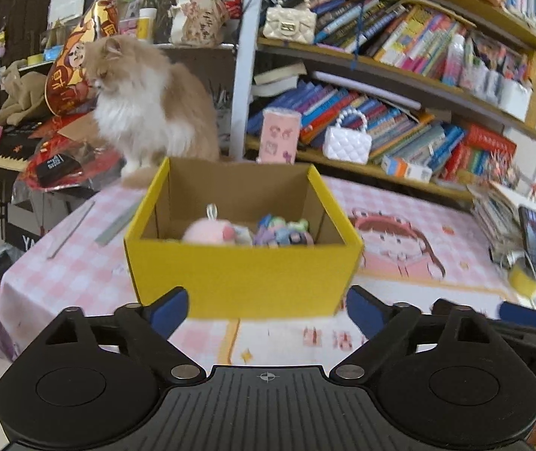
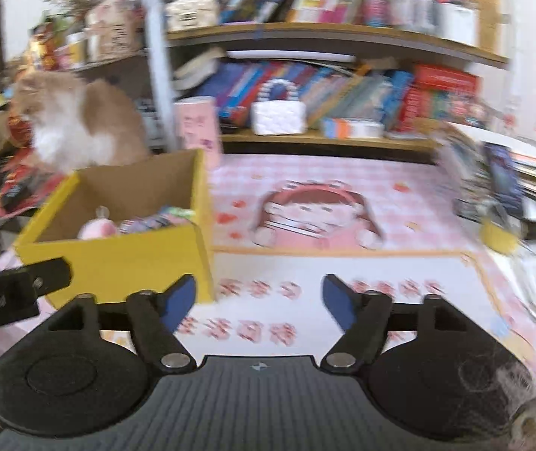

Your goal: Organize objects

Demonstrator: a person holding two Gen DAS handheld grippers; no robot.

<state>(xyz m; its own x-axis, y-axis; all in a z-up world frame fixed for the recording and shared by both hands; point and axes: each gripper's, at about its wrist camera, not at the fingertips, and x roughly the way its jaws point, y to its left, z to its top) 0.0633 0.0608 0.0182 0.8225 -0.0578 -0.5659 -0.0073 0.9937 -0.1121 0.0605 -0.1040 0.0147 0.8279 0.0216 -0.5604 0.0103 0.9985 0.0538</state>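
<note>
A yellow cardboard box [image 1: 241,278] stands on the pink tablecloth; it also shows in the right wrist view [image 2: 125,259] at the left. Inside lie a pink plush toy [image 1: 207,231] and several small colourful toys [image 1: 284,235]; the plush [image 2: 98,228] shows in the right view too. My left gripper [image 1: 268,310] is open and empty, just in front of the box's near wall. My right gripper [image 2: 258,298] is open and empty over the bare cloth to the right of the box. The right view is blurred.
A fluffy orange-and-white cat [image 1: 147,101] sits behind the box at the table's back left. A bookshelf [image 1: 399,86] with books and small purses stands behind. A phone [image 1: 533,236] and a book stack are at the right. A keyboard [image 1: 0,150] is at the left.
</note>
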